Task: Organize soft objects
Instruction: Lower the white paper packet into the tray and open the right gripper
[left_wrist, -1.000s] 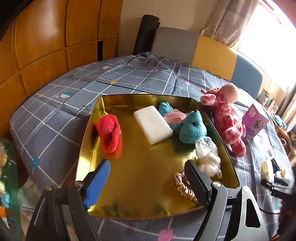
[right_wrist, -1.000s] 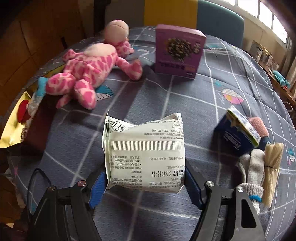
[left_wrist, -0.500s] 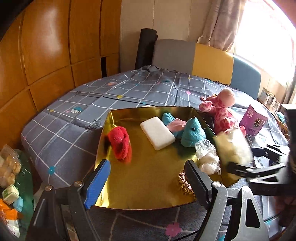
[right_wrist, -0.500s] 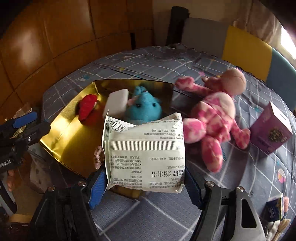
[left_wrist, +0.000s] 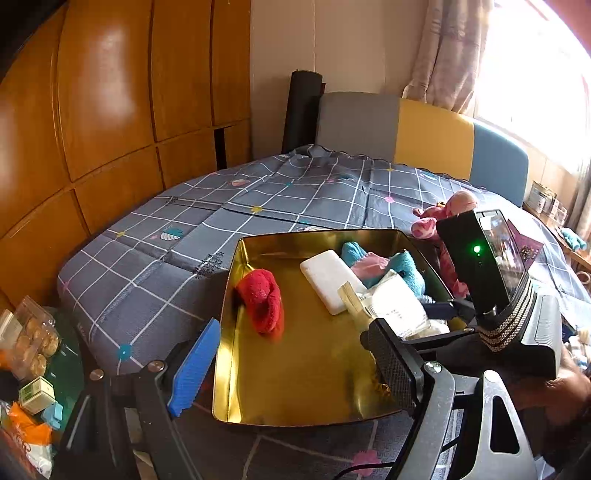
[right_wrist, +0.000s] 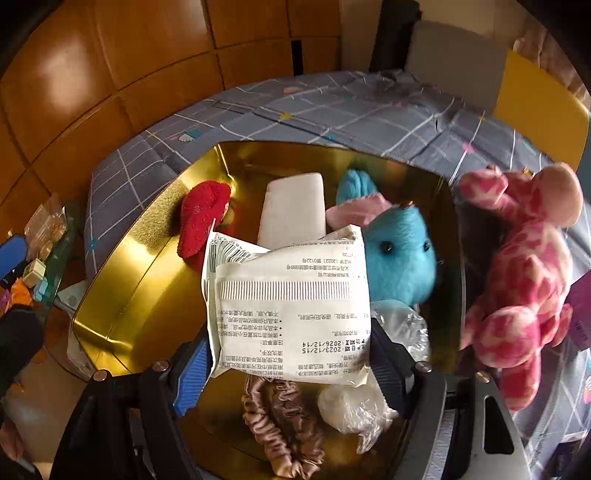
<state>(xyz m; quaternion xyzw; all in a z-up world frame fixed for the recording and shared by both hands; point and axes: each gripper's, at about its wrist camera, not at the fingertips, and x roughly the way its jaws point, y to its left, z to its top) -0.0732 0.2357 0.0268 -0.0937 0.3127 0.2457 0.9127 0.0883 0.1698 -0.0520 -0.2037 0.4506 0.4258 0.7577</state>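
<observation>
Moved since a second ago: right gripper (right_wrist: 286, 363) is now hanging over the gold tray (right_wrist: 122, 273) instead of the bare grey checked bedspread (right_wrist: 332, 107), bringing the white wet-wipe packet (right_wrist: 291, 306) with it; left gripper (left_wrist: 295, 363) is sitting a little higher, so more of the wooden wall is showing.
Right claw: its jaws have just been opening, yet the packet is still lying between the blue pads, which are flanking its lower corners; whether they are still pressing is hard to tell, so I am reading it as a loosening hold.
Left claw: standing apart and empty at the bottom of its own view, hovering at the tray's near rim.
Packet's place: centre of the right wrist view, above the tray floor, over the brown satin scrunchie (right_wrist: 284, 424) and a clear bag of white stuffing (right_wrist: 354, 406).
Tray contents: red plush piece (right_wrist: 201, 218) at left, white foam block (right_wrist: 291, 206) at centre, blue plush toy (right_wrist: 399, 254) at right.
Still outside: pink spotted plush (right_wrist: 517, 266), lying against the tray's right wall.
Doing the step well: probably lowering before letting go fully, and aiming for the bare gold patch at lower left, so the packet is not sliding off the scrunchie.
Risk: packet's crimped top edge is catching on the blue plush.
</observation>
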